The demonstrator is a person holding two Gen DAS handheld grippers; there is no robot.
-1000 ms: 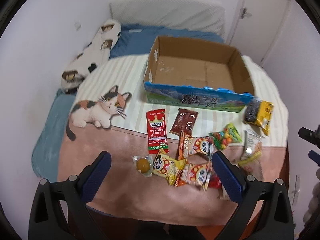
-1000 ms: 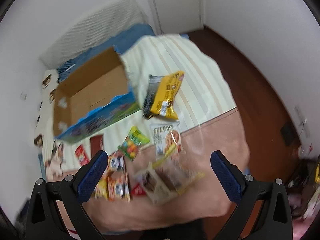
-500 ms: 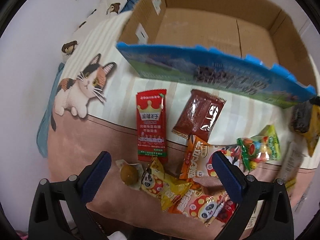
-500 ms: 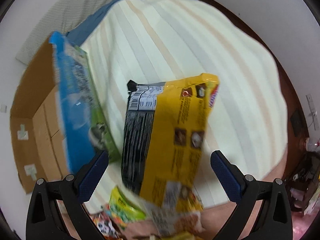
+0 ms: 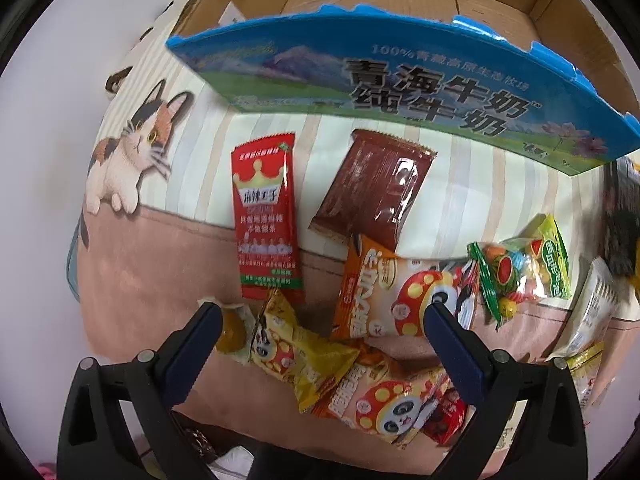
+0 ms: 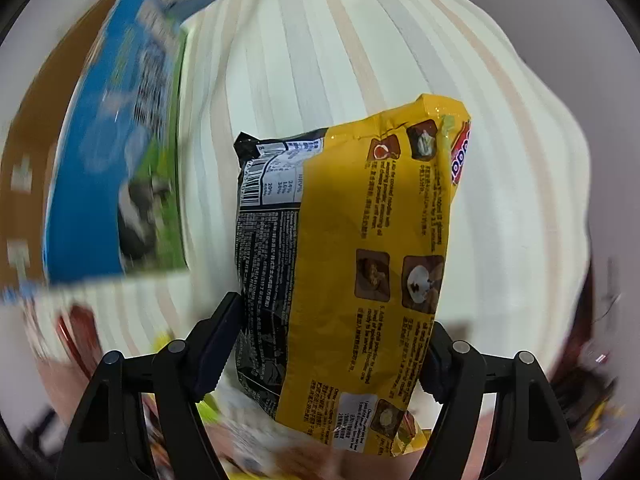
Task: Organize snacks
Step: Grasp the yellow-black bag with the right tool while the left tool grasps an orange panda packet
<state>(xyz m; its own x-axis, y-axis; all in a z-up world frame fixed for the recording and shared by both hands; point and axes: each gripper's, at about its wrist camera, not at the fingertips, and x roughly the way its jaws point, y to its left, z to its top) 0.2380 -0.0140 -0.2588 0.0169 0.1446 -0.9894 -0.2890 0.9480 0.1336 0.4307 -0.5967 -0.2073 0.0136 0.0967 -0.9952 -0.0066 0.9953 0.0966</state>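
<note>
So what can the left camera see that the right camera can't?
Only the left wrist view shows the calico cat picture on the blanket, the red crown sachet, the brown wrapper and the panda snack packs, with the open left claw above them. Only the right wrist view shows the back of the yellow and black noodle packet between the right claw's fingers. Both show the blue-fronted cardboard box.
</note>
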